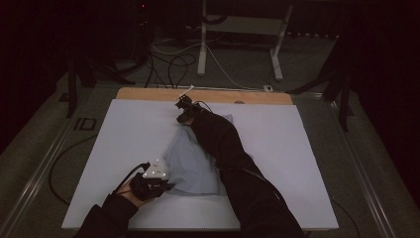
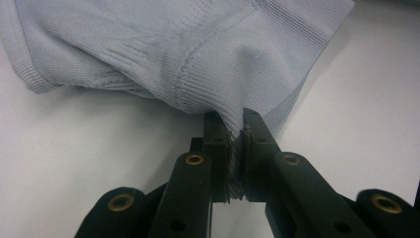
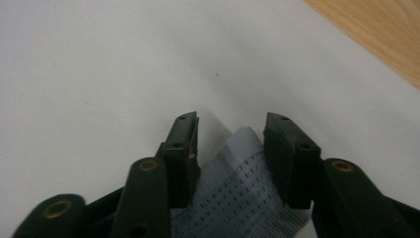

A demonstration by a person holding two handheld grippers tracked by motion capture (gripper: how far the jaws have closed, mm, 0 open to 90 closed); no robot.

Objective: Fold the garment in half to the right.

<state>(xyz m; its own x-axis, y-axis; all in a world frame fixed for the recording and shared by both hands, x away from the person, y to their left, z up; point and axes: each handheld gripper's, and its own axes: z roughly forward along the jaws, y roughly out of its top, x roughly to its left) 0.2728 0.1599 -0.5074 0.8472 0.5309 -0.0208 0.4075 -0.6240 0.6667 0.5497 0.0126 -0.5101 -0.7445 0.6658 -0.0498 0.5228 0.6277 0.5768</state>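
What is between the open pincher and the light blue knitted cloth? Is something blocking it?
Nothing visible blocks it. The right gripper has its jaws apart with a strip of the light blue knitted cloth already lying between them on the white table cover. The left gripper is clamped on another edge of the cloth.

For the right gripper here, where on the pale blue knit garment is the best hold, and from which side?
The far edge of the garment, the perforated strip now lying between the open right gripper. It lies flat on the white sheet, so come from above and pinch the edge. The left gripper already clamps the near ribbed edge.
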